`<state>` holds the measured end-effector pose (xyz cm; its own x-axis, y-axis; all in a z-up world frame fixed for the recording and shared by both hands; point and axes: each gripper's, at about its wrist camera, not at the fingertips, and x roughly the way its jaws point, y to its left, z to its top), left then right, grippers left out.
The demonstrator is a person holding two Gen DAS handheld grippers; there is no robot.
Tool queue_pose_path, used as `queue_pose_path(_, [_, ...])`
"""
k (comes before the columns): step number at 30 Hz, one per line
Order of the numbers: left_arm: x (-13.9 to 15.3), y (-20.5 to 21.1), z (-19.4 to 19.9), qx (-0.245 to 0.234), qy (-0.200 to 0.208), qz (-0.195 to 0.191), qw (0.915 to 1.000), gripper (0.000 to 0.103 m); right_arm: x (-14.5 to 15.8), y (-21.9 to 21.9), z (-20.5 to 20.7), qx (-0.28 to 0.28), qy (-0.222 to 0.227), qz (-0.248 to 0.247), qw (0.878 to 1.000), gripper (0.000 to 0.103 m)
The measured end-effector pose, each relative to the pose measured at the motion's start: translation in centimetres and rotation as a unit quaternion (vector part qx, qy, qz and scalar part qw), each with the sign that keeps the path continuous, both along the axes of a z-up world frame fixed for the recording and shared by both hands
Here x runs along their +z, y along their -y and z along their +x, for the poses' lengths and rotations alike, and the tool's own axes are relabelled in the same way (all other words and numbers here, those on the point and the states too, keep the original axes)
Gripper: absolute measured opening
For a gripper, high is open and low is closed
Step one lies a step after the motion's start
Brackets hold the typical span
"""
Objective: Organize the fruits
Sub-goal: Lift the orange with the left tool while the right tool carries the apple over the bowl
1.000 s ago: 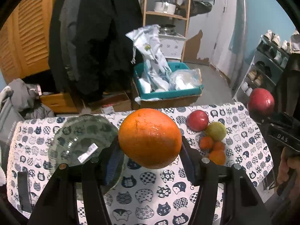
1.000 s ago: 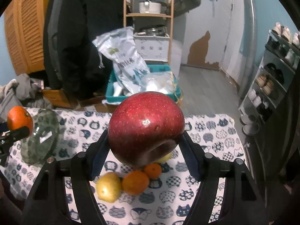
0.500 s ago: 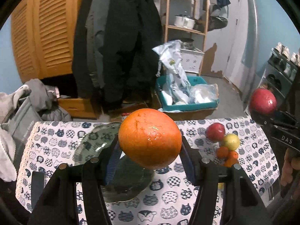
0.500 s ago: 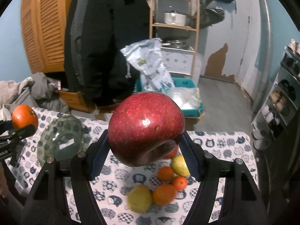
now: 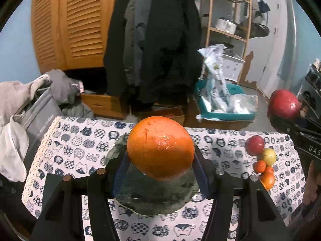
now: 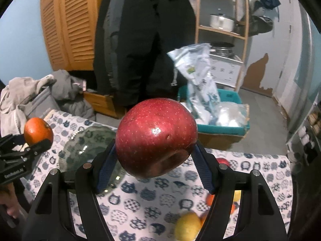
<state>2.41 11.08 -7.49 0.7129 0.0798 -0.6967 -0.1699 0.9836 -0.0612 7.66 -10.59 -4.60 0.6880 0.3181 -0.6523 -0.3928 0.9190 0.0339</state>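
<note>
My left gripper (image 5: 160, 160) is shut on a large orange (image 5: 160, 147), held in the air above a dark glass plate (image 5: 156, 198) on the cat-print tablecloth (image 5: 80, 150). My right gripper (image 6: 156, 152) is shut on a big red apple (image 6: 156, 136), hanging above the cloth just right of the plate (image 6: 84, 150). Each gripper shows in the other view: the apple (image 5: 283, 104) at the right edge, the orange (image 6: 38, 130) at the left edge. A cluster of loose fruit (image 5: 262, 160) lies on the cloth at the right: a red apple, a yellow fruit and small oranges.
Beyond the table's far edge stand a teal crate with plastic bags (image 5: 222, 104), hanging dark coats (image 5: 152, 40), a wooden shelf with pots (image 5: 226, 20) and louvred doors (image 5: 66, 24). Grey clothes (image 5: 24, 108) are heaped at the left. A hand (image 5: 311, 182) holds the right gripper.
Both grippers have swung left with their fruit. The plate went from left of the orange to directly beneath it, and the loose fruit slid toward the right edge in both views.
</note>
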Motion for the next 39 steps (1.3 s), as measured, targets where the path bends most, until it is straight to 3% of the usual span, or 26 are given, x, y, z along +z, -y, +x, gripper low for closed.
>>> queue_pose_path(11, [-3.2, -4.3, 1.0, 0.038, -0.036, -0.01, 0.9986, 0.061, -2.4, -5.8, 1.4, 0.043, -0.034, -0.005, 0.998, 0.072])
queue_pose_path(23, [-8.9, -6.2, 3.1, 0.047, -0.102, -0.025, 0.9933, 0.061, -8.4, -11.5, 3.2, 0.086, -0.093, -0.021, 0.992, 0.072])
queue_pose_path(39, [-14.4, -6.8, 4.8, 0.045, -0.171, -0.032, 0.9836, 0.062, -14.4, -13.4, 5.0, 0.102, -0.16, -0.051, 0.98, 0.072])
